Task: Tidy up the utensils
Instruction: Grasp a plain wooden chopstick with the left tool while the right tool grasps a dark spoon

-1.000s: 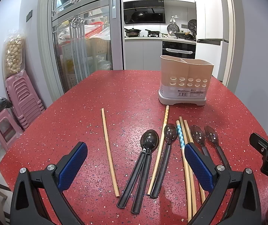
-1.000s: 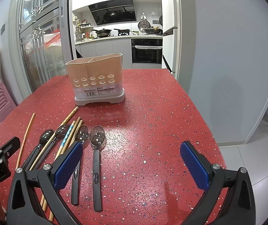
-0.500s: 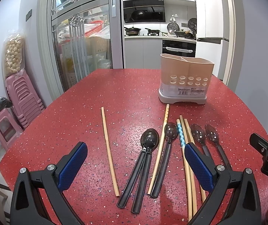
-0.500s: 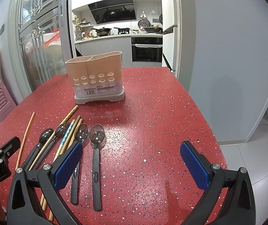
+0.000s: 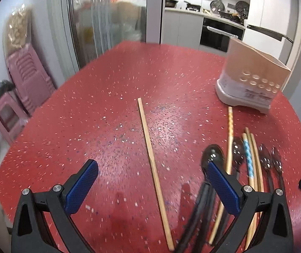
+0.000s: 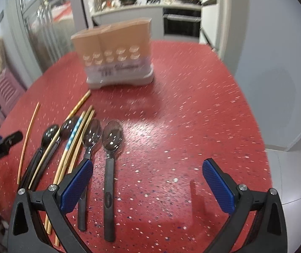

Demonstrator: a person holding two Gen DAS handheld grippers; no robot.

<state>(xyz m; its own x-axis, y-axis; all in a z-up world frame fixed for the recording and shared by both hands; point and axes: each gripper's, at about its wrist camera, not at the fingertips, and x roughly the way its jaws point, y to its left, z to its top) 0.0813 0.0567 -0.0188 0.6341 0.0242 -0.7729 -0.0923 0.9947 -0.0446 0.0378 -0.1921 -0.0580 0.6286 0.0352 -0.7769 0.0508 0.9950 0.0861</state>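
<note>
Both tongs apart, empty. Lone chopstick (image 5: 154, 172) between left tongs (image 5: 150, 181); spoon (image 6: 110, 147) between right tongs (image 6: 148, 181).

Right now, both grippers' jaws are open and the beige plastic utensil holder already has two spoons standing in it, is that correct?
Not quite: the beige plastic utensil holder shows no spoons in it. In the right wrist view, the grey-handled spoons lie on the red speckled table. Both jaws are indeed open.

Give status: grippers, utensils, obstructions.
Left gripper and right gripper open, empty. Spoons and chopsticks flat on table; holder upright. Nothing blocking.
</note>
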